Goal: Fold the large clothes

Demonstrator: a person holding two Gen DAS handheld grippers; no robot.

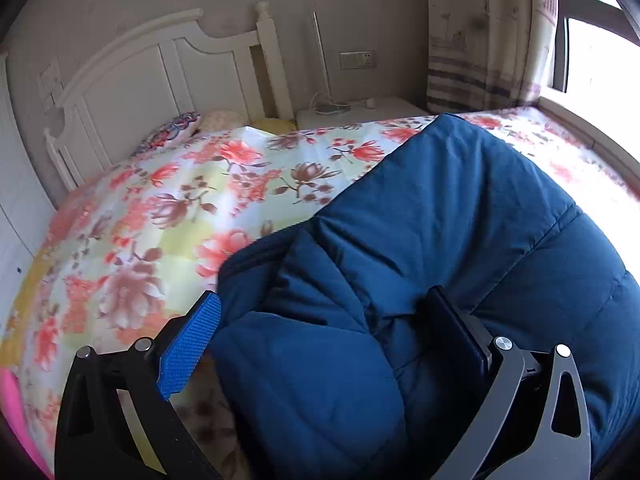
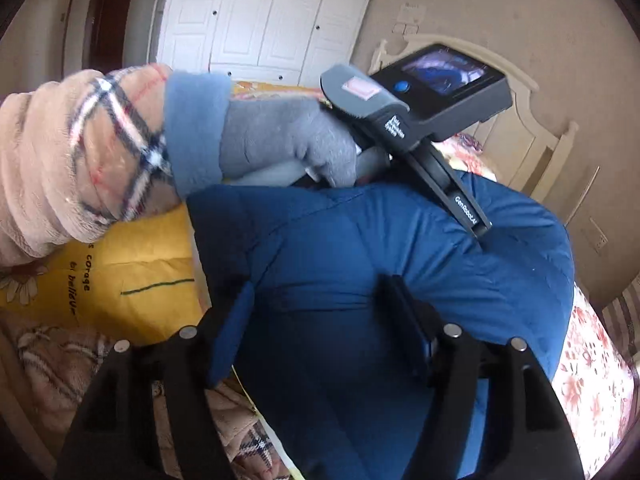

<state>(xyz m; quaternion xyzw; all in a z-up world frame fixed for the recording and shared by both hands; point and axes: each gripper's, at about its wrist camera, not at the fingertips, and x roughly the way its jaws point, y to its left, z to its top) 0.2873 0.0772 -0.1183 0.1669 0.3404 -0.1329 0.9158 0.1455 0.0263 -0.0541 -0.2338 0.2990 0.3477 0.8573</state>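
A large dark blue padded jacket (image 1: 460, 216) lies bunched on a floral bedspread (image 1: 160, 208). My left gripper (image 1: 324, 320) has its jaws wide apart around a thick fold of the jacket, with the blue-padded left finger (image 1: 192, 344) beside the fabric edge. In the right wrist view the jacket (image 2: 380, 240) fills the middle, and my right gripper (image 2: 324, 320) straddles a puffy fold with its jaws wide apart. The left gripper's body with its screen (image 2: 424, 92), held by a gloved hand (image 2: 280, 140), rests on the jacket's far side.
A white headboard (image 1: 152, 80) and pillows (image 1: 172, 132) stand at the bed's far end, with a nightstand (image 1: 360, 112) and curtain (image 1: 480, 40) by the window. A yellow quilt (image 2: 120, 276) and plaid blanket (image 2: 60, 360) lie left of the jacket. A white wardrobe (image 2: 260, 20) is behind.
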